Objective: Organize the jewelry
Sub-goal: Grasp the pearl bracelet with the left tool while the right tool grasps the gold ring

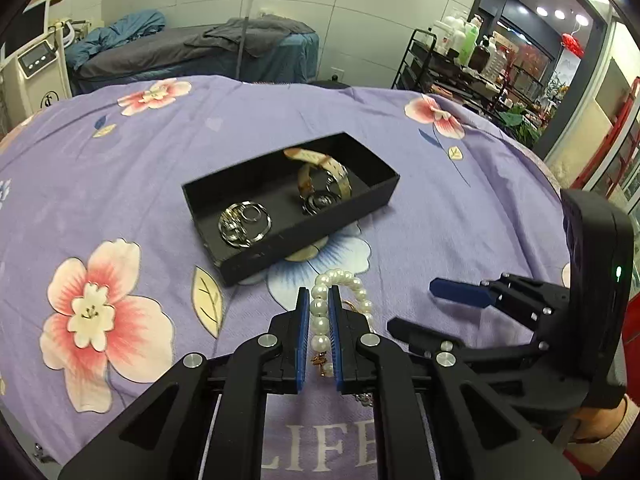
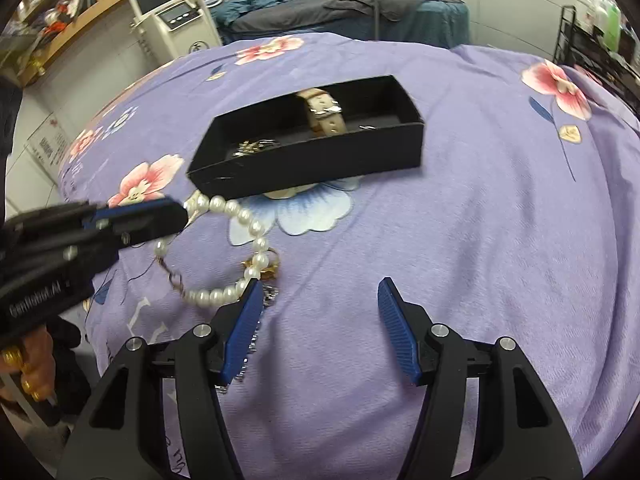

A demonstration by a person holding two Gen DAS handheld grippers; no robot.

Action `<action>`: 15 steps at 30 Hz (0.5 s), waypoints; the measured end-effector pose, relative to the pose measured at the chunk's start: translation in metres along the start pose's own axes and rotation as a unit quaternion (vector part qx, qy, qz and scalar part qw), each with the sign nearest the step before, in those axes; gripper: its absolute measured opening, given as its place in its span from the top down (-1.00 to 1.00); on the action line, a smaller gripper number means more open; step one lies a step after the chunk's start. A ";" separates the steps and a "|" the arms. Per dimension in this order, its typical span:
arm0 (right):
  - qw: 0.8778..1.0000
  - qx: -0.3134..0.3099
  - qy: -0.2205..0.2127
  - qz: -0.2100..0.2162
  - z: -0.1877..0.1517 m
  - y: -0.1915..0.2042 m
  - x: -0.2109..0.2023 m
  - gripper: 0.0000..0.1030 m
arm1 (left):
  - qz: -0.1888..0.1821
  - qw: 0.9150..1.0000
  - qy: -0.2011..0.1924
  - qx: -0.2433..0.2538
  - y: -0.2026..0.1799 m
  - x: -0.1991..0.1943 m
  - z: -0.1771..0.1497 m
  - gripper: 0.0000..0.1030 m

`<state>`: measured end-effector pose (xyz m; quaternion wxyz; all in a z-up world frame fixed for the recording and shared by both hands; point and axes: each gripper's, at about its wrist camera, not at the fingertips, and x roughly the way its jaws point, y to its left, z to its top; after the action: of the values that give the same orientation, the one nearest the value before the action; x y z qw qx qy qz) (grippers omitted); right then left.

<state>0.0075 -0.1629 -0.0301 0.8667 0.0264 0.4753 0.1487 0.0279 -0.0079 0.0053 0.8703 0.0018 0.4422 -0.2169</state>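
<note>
Underneath, purple floral bedsheet (image 1: 400, 132); beyond, treatment bed (image 1: 192, 52).

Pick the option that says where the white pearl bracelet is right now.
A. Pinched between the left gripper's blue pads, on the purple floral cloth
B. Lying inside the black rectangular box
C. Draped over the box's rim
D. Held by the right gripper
A: the white pearl bracelet sits between the left gripper pads, outside the black rectangular box; the right gripper is open.
</note>
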 end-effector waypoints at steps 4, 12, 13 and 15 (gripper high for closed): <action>1.000 -0.011 0.007 0.010 0.004 0.009 0.008 -0.16 | 0.010 1.000 -0.011 -0.007 0.008 -0.008 0.005 0.82; 0.999 -0.030 0.030 0.015 0.015 0.029 0.028 -0.12 | 0.027 0.999 -0.004 -0.022 0.029 -0.008 0.000 0.82; 0.999 -0.028 0.031 0.015 0.016 0.030 0.030 -0.12 | 0.029 0.999 -0.003 -0.023 0.030 -0.008 -0.001 0.82; 0.999 -0.025 0.034 0.015 0.017 0.032 0.032 -0.12 | 0.030 0.999 -0.001 -0.024 0.033 -0.007 -0.003 0.82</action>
<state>0.0304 -0.1216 -0.0410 0.8483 0.0068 0.4998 0.1747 0.0346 0.0251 0.0023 0.8767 -0.0065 0.4461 -0.1796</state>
